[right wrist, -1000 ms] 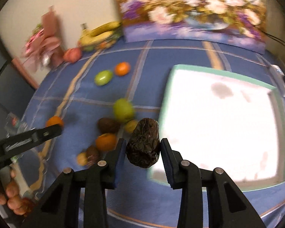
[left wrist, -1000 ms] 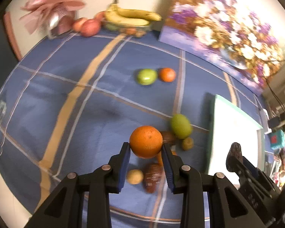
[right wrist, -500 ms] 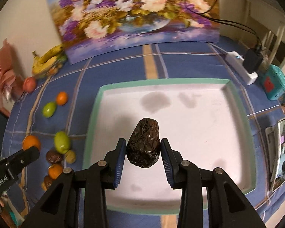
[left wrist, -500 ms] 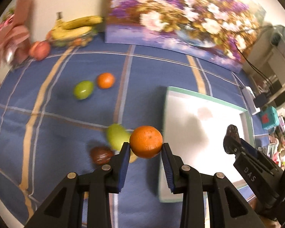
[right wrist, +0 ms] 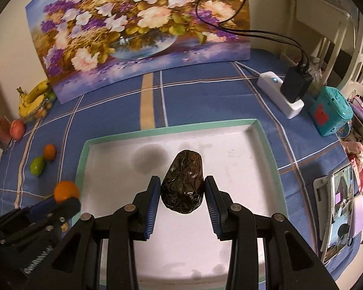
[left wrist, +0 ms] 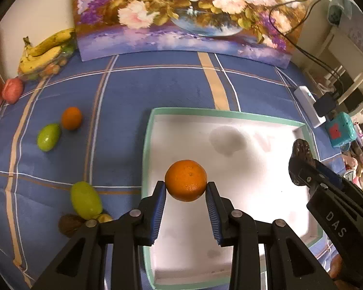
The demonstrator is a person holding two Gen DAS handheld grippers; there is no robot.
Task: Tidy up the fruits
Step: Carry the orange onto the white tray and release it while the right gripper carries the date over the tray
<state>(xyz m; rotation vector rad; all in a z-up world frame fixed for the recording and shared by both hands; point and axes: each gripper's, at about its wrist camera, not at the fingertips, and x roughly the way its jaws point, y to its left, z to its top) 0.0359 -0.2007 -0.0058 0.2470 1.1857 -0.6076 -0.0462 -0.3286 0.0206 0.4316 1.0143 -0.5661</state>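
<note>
With the left gripper (left wrist: 185,191) clenched on the orange (left wrist: 185,180) and the right gripper (right wrist: 182,191) on the dark fruit (right wrist: 182,181), both above the tray (right wrist: 83,154), lowering each before releasing, well apart, would prevent the 2 rolling.

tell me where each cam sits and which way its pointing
Left wrist: on the left gripper, looking steeply down its fingers at the held orange over the white tray; the right gripper shows at the right edge.
Right wrist: on the right gripper, looking down at the held dark fruit over the tray; the left gripper shows lower left.
Shared: tray, flower painting, bananas.
</note>
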